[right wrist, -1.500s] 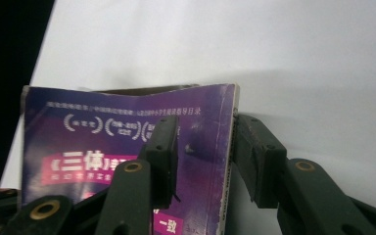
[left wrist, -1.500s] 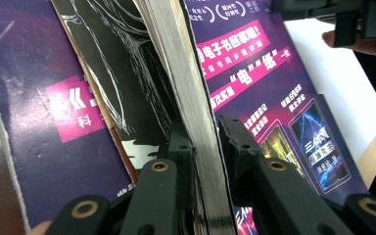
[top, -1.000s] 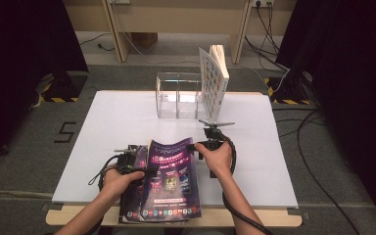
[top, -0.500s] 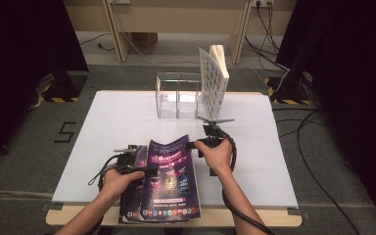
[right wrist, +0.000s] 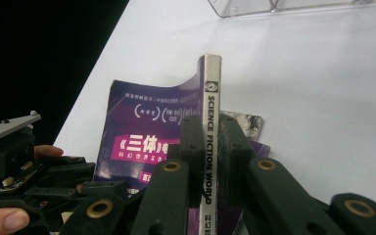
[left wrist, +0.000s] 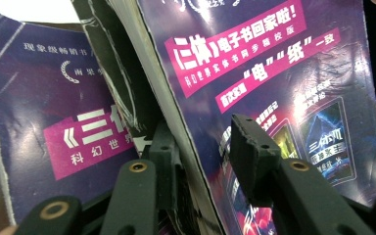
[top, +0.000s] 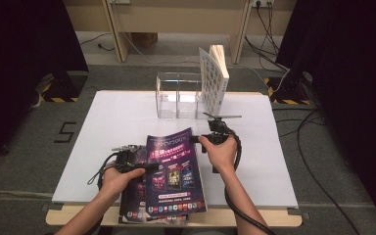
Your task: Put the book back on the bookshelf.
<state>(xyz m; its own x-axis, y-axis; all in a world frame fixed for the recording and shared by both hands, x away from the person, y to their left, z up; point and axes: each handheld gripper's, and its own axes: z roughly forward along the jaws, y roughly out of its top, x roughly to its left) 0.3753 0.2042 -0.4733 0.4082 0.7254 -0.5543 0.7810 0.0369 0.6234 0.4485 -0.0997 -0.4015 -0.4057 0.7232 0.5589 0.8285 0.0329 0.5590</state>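
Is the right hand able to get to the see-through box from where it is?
Probably yes. The white table between the right gripper and the clear box is bare, so the way looks free. But its fingers are clamped on the purple magazine, so the magazine would come along.

This looks like a lab or studio rigged for recording, not a home. A white table [top: 127, 122] stands on grey carpet, hemmed in by black curtains [top: 24, 58] on both sides. Yellow-and-black hazard tape marks the stand feet [top: 58, 99] on the floor, and a figure five [top: 66, 132] is taped to the carpet. Loose cables [top: 318, 161] trail across the floor to wall sockets [top: 264, 3] behind a plain wooden bench frame [top: 117, 34]
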